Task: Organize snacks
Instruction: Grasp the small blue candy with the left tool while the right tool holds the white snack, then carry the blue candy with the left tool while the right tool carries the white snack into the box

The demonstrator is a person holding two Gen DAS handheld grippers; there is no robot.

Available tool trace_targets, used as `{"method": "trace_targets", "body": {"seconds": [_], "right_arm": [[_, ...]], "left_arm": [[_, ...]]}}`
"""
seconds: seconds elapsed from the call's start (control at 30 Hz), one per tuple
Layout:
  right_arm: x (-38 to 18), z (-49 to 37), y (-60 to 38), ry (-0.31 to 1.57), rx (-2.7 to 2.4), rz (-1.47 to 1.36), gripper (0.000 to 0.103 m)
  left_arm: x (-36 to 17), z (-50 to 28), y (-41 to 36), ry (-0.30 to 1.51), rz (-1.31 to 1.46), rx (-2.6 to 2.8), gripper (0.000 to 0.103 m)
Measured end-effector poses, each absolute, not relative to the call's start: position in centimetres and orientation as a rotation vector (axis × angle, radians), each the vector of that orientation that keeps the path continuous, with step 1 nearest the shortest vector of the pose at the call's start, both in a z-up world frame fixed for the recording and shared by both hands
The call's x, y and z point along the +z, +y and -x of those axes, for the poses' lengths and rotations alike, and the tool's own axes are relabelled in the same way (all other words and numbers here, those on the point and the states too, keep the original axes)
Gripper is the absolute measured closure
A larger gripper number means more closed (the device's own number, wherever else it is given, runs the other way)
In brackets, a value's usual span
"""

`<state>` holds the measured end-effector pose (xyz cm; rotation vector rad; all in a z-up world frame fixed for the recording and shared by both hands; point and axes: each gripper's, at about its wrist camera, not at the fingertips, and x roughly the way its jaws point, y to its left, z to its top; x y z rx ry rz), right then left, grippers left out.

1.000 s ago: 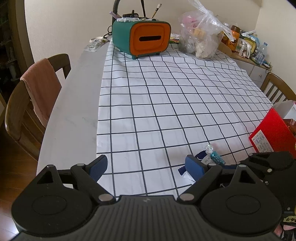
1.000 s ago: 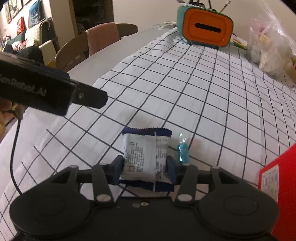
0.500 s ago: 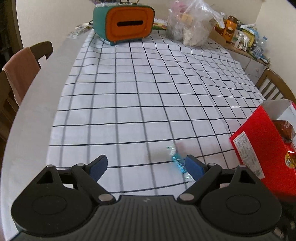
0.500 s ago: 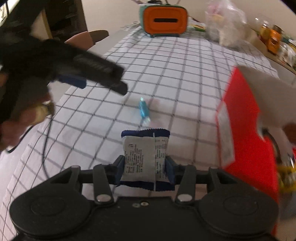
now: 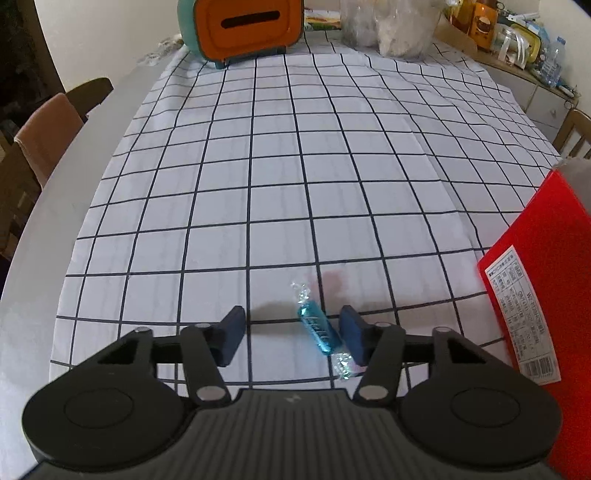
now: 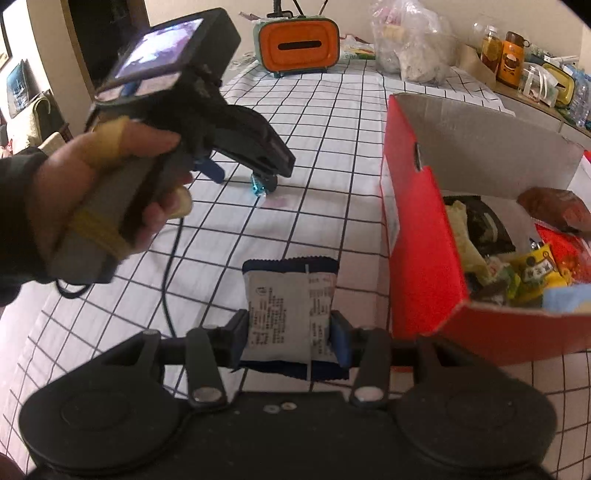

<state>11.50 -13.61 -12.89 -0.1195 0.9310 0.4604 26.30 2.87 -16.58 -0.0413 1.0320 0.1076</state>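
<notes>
A blue wrapped candy (image 5: 320, 330) lies on the checked tablecloth (image 5: 295, 166). My left gripper (image 5: 293, 332) is open low over the cloth, with the candy between its fingers, close to the right one. In the right wrist view the left gripper (image 6: 240, 171) stands over the candy (image 6: 258, 188). My right gripper (image 6: 290, 334) is shut on a white and dark blue snack packet (image 6: 290, 314), held above the cloth just left of the open red box (image 6: 417, 258), which holds several snacks.
A green and orange tissue box (image 5: 242, 27) and a clear plastic bag (image 5: 388, 26) stand at the far end. Jars and bottles (image 6: 517, 70) line a side shelf. A chair with a pink cloth (image 5: 44, 125) is at the left edge. A black cable (image 6: 168, 266) trails on the cloth.
My left gripper has dropped down and forward around the candy. My right gripper has lifted the packet and carried it right, next to the red box.
</notes>
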Motion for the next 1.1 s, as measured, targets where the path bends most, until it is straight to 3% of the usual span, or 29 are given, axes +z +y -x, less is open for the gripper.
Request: {"method": "trace_targets", "body": {"seconds": [0.2,0.27,0.53,1.1], "right_arm": [[-12.5,-10.8,-14.7,0.918,0.471,0.112,0.057],[-12.3,-10.6,-15.1,0.908,0.471,0.114,0.057],[-11.0,-9.5,-16.3,0.882,0.497,0.092,0.057],[-5.0,-9.0,-20.5,0.769,0.481,0.088,0.057]], "left_arm": [[-16.4,-26.0,2.3,1.022,0.050,0.113,0.086],[-16.3,-25.9,2.5,1.022,0.054,0.117,0.091],[-15.5,-24.9,4.5,1.016,0.133,0.108,0.091],[-8.2,-18.9,3.2,0.944,0.180,0.090,0.091]]}}
